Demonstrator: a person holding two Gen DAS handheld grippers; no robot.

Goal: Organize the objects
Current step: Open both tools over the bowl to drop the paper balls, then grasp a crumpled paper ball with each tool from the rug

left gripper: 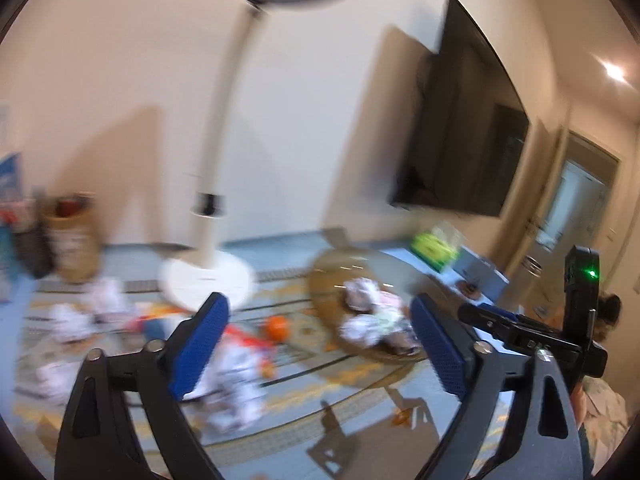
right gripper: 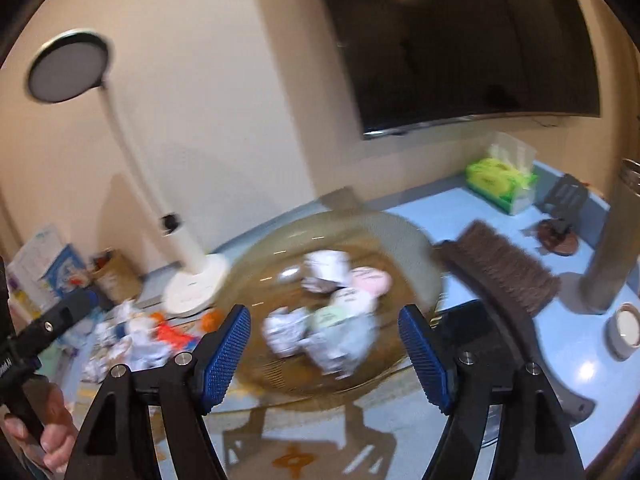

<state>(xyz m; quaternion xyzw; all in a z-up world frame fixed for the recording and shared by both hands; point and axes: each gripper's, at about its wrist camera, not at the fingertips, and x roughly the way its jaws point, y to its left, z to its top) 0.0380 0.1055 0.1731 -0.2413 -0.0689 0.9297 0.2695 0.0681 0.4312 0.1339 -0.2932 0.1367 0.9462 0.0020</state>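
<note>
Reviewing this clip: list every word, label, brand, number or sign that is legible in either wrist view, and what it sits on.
None can be read.
Green tissue pack: dark print, too blurred.
Blue-and-white boxes at the left wall: print, too blurred.
Brown paper cup: pale label, too blurred.
Crumpled papers in the bowl: faint marks, unreadable.
Left gripper's handle: white lettering cut off at the frame edge, unreadable.
</note>
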